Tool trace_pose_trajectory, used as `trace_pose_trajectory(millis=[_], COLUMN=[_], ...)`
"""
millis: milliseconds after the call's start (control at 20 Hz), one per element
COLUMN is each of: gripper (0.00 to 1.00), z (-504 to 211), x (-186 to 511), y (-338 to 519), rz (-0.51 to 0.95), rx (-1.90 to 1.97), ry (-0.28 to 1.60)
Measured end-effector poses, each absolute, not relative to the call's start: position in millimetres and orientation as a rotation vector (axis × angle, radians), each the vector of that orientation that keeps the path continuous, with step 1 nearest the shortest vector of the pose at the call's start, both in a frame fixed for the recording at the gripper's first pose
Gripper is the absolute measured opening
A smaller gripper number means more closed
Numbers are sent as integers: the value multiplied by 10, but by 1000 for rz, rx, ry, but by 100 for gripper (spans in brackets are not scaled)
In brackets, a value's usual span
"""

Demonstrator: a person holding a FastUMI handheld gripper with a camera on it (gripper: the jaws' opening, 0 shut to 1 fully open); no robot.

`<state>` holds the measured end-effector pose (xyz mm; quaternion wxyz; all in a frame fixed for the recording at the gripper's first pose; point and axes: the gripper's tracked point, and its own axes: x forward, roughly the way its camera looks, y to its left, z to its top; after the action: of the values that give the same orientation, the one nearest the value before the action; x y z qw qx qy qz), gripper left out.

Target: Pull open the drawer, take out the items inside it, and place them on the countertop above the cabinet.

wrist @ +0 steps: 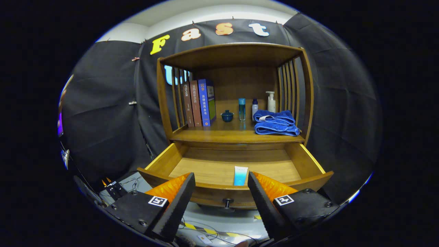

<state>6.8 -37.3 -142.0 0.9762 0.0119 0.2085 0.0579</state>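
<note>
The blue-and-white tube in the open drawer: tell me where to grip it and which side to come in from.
Probably grip the tube across its narrow width near the white upper end, coming down from above. It lies flat on the floor of the drawer, close behind the front panel, so a frontal approach is blocked. The gripper is open, empty, in front of the drawer above its knob.

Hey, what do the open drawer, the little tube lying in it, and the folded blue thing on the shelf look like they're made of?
The open brown drawer looks like varnished wood: visible grain, soft sheen. The small white-and-blue tube, lying just beyond the open gripper, is probably soft plastic, smooth and matte. The folded blue towel looks like terry cloth: fuzzy surface, rounded folds.
</note>
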Motion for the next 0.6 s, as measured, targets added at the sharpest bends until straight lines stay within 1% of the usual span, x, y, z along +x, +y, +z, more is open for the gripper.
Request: trace_pose_trajectory(millis=[150, 250, 400, 600], gripper=[98, 99, 99, 99], z=[-1398, -1514, -1802, -2388], x=[438, 684, 1044, 1359], y=[-365, -399, -473, -709], rz=[124, 107, 73, 13], rx=[32, 72, 123, 64], ry=[544, 659, 834, 1070])
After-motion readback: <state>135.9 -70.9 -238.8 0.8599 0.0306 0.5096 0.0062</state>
